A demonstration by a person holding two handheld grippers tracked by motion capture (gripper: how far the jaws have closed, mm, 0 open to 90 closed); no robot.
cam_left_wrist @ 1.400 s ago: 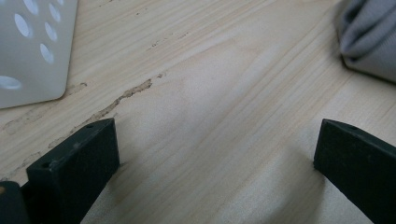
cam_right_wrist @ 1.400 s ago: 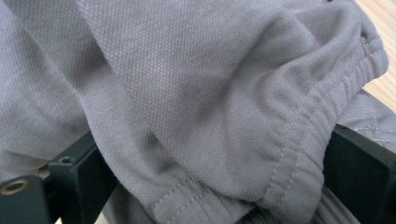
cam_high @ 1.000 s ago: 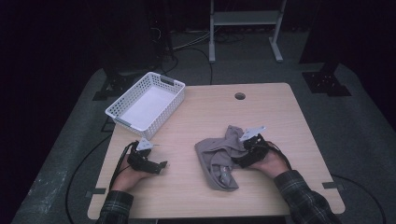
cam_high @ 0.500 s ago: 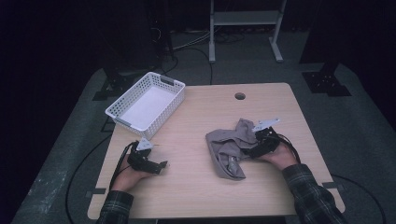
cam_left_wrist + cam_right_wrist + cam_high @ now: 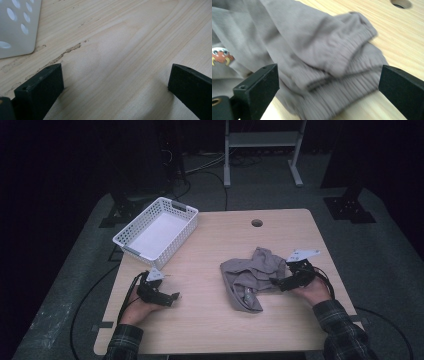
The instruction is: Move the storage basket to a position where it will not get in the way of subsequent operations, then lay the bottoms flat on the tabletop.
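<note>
A crumpled grey garment [image 5: 248,274] lies on the wooden table [image 5: 210,320], right of centre. In the right gripper view its ribbed cuff [image 5: 342,62] lies between the jaws and a small cartoon patch [image 5: 220,55] shows at the left. My right gripper [image 5: 278,282] is at the garment's right edge; its jaws [image 5: 329,82] stand wide apart around the cloth, open. My left gripper [image 5: 172,296] rests low at the front left, open over bare wood [image 5: 115,82] with nothing between its jaws.
A white perforated basket [image 5: 157,232] stands at the table's back left; its corner [image 5: 17,27] is close to my left gripper. A round cable hole [image 5: 257,223] is near the far edge. Bare wood separates the two grippers.
The right gripper and the garment have shifted to the right across the table, and the cloth has bunched up more. The left gripper has stayed put.
</note>
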